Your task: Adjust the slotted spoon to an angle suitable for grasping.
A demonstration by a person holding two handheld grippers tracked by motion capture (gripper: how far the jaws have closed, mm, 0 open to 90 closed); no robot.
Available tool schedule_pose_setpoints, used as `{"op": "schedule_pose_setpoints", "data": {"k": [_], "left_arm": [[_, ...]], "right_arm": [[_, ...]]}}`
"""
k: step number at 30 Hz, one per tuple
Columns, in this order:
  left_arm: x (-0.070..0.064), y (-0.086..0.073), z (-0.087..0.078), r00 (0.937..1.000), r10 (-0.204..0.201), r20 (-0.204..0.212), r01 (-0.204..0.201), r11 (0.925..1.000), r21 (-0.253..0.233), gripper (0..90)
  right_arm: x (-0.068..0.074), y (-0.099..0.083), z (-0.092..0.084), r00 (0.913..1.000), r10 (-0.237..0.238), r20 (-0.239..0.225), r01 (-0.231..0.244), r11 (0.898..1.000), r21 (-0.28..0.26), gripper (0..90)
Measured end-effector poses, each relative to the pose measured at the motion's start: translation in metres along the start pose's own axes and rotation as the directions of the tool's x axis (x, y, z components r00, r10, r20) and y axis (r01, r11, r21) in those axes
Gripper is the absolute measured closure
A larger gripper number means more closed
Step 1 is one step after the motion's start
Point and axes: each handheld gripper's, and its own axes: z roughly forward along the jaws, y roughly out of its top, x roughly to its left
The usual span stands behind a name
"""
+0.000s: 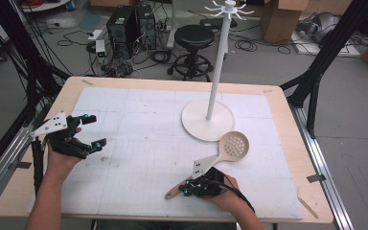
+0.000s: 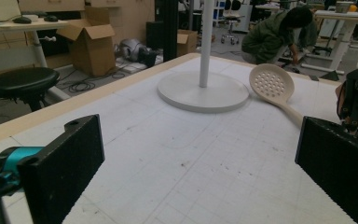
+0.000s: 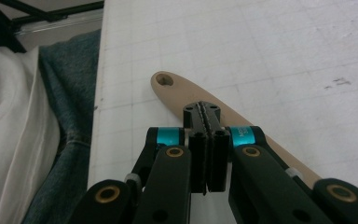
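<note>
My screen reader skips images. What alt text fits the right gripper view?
The right hand-held gripper, jaws together, sits above a beige spoon handle lying on a white gridded mat; whether it grips the handle is unclear.

Skimmer spoons (image 1: 223, 155): one, beige, with a perforated bowl
Hook stands (image 1: 208, 117): one, white, a pole on a round base
Grippers: two, left gripper (image 1: 87, 132) and right gripper (image 1: 188, 187)
Worktops (image 1: 287, 117): one, covered by a white gridded mat
Stools (image 1: 194, 36): one, black
Cardboard boxes: at least two on the floor
</note>
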Motion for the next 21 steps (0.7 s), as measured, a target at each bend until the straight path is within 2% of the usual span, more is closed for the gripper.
{"op": "schedule_pose_setpoints", "data": {"k": [6, 10, 12, 15, 16, 18, 21], "left_arm": [[0.000, 0.000, 0.000, 1.0000, -0.001, -0.003, 0.001, 1.0000, 0.004, 1.7], [0.000, 0.000, 0.001, 1.0000, 0.003, 0.000, -0.003, 1.0000, 0.004, 1.7], [0.000, -0.001, 0.002, 1.0000, 0.001, 0.000, -0.001, 1.0000, 0.009, 1.7], [0.000, -0.001, 0.002, 1.0000, 0.001, 0.000, -0.001, 1.0000, 0.006, 1.7], [0.000, 0.000, 0.002, 1.0000, 0.005, 0.003, -0.005, 1.0000, 0.004, 1.7], [0.000, 0.000, 0.002, 1.0000, 0.003, 0.001, -0.003, 1.0000, 0.003, 1.7], [0.000, 0.000, 0.001, 1.0000, 0.004, 0.001, -0.004, 1.0000, 0.002, 1.7]], "right_arm": [[-0.006, 0.007, 0.008, 0.9988, 0.034, 0.035, -0.034, 0.999, -0.014, 90.0], [-0.011, 0.016, 0.015, 0.9950, 0.060, 0.080, -0.059, 0.998, -0.013, 90.0], [-0.015, 0.019, 0.017, 0.9911, 0.068, 0.115, -0.068, 0.998, -0.004, 90.0], [-0.020, 0.021, 0.019, 0.9866, 0.096, 0.133, -0.095, 0.995, -0.010, 90.0], [-0.025, 0.022, 0.020, 0.9791, 0.126, 0.160, -0.125, 0.992, -0.013, 90.0], [-0.029, 0.021, 0.020, 0.9718, 0.153, 0.179, -0.153, 0.988, -0.013, 90.0], [-0.034, 0.020, 0.020, 0.9671, 0.168, 0.191, -0.167, 0.986, -0.020, 90.0]]}}
